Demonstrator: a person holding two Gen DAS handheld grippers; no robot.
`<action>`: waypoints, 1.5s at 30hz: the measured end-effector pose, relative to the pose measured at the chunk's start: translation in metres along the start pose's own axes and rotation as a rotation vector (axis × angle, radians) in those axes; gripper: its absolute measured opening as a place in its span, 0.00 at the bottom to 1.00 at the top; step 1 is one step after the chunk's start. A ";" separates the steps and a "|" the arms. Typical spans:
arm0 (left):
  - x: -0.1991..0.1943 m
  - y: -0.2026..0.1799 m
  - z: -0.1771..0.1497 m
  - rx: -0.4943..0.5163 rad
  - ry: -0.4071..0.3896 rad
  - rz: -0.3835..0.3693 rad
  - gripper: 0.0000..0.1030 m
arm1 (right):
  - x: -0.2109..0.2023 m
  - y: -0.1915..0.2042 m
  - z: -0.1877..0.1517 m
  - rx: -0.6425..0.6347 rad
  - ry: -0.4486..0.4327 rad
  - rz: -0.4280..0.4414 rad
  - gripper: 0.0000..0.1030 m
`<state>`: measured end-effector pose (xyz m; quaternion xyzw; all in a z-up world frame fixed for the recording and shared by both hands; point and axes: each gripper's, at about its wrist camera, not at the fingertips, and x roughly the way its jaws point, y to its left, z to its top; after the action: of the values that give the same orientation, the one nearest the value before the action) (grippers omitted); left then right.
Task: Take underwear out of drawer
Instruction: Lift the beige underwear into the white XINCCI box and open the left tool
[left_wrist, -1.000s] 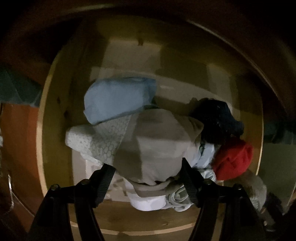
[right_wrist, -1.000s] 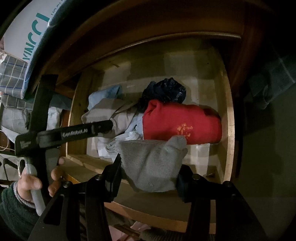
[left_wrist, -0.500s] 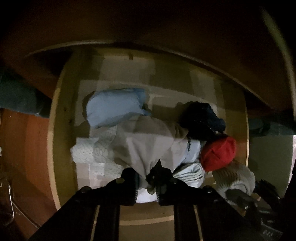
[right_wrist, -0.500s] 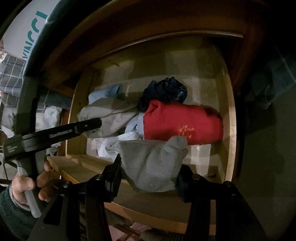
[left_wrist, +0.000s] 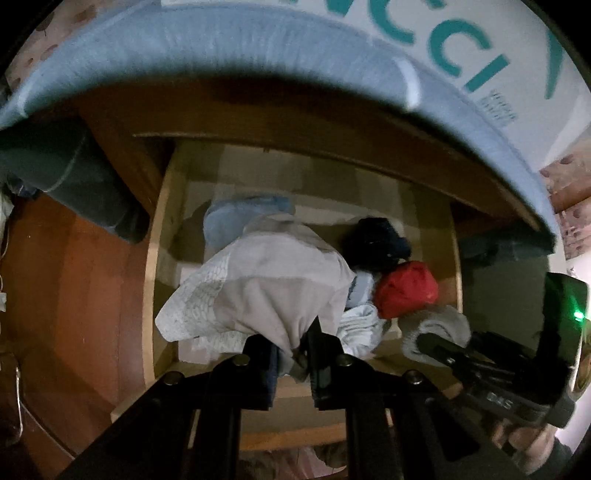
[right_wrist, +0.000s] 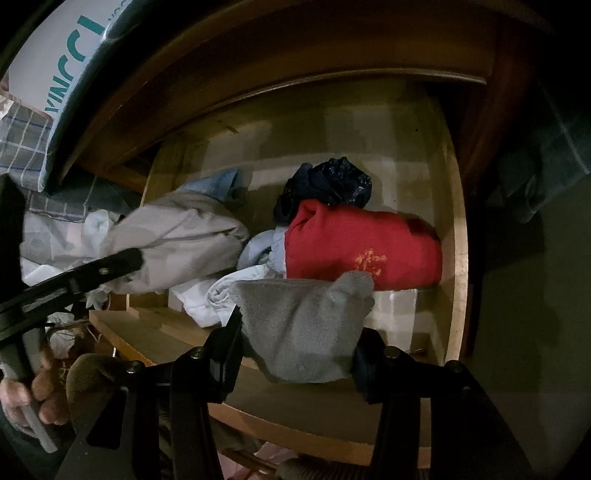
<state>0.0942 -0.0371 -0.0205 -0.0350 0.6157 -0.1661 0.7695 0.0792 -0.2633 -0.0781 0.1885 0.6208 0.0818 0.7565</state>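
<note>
The open wooden drawer (left_wrist: 149, 295) holds a heap of clothes. My left gripper (left_wrist: 293, 354) is shut on a bunched edge of beige underwear with a white patterned panel (left_wrist: 273, 291), which hangs lifted above the heap. In the right wrist view the same underwear (right_wrist: 177, 240) dangles from the left gripper (right_wrist: 125, 262) over the drawer's left side. My right gripper (right_wrist: 299, 350) is shut on a grey fleecy garment (right_wrist: 306, 328) at the drawer's front edge. A red garment (right_wrist: 354, 243), a navy one (right_wrist: 328, 184), a light blue one (left_wrist: 236, 218) and white cloth (right_wrist: 214, 295) lie inside.
A white box with teal letters (left_wrist: 461, 55) overhangs the drawer from above. A dark green cushion (left_wrist: 66, 173) lies on the reddish wooden floor (left_wrist: 74, 295) to the left. A person's hand (right_wrist: 22, 398) grips the left tool's handle.
My left gripper has shut on the beige underwear and risen, pulling it up off the heap. The right gripper has kept still with the grey garment in it.
</note>
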 end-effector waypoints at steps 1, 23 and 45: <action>-0.004 0.000 0.000 0.000 -0.006 -0.003 0.13 | 0.000 0.000 0.000 -0.002 0.000 -0.002 0.45; -0.132 -0.037 0.000 0.112 -0.164 -0.070 0.12 | -0.001 0.003 0.000 -0.010 0.000 -0.019 0.45; -0.334 -0.090 0.096 0.228 -0.503 -0.047 0.12 | -0.002 0.005 -0.001 -0.008 -0.007 -0.018 0.45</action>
<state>0.1048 -0.0361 0.3382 -0.0024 0.3818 -0.2381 0.8930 0.0785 -0.2593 -0.0742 0.1799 0.6197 0.0768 0.7601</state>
